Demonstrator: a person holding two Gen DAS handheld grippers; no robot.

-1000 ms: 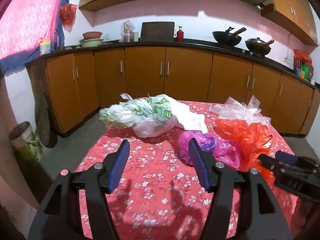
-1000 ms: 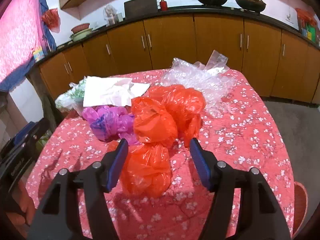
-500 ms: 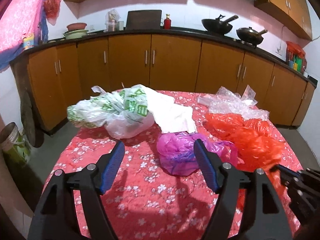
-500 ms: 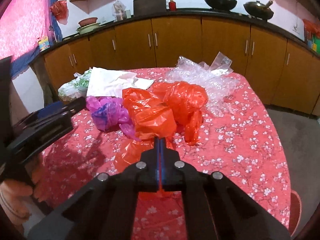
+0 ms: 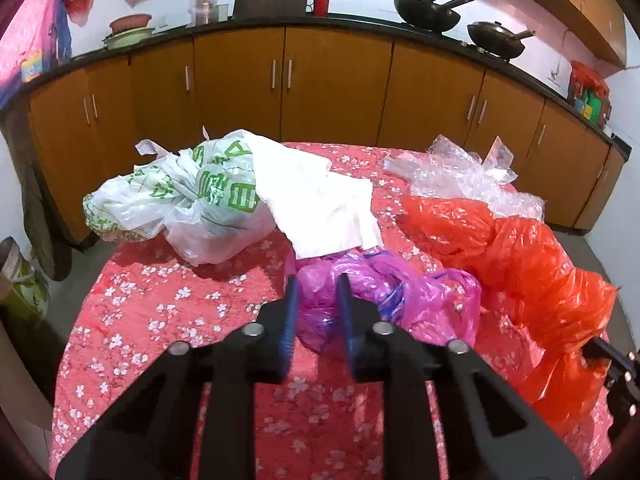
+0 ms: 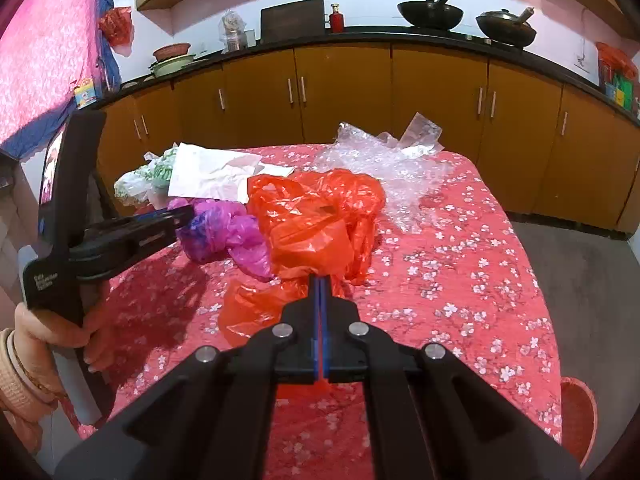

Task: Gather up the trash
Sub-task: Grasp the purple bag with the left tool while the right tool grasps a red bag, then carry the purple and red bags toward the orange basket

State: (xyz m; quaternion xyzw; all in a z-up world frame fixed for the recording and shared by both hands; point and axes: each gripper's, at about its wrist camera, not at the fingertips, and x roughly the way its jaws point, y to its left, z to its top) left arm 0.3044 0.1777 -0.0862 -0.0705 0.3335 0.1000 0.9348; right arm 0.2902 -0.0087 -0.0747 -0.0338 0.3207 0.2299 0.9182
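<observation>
Your right gripper [image 6: 320,280] is pinched flat on the orange bag [image 6: 316,220] mid-bench, anchoring it for a lift. Your left gripper [image 5: 316,288] has just been closing, jaws now squeezing the purple bag [image 5: 384,296] beside it, towards the bench's [image 5: 160,312] left edge.

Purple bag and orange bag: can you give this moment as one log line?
left gripper: just closing on purple bag | right gripper: shut on orange bag | table
</observation>
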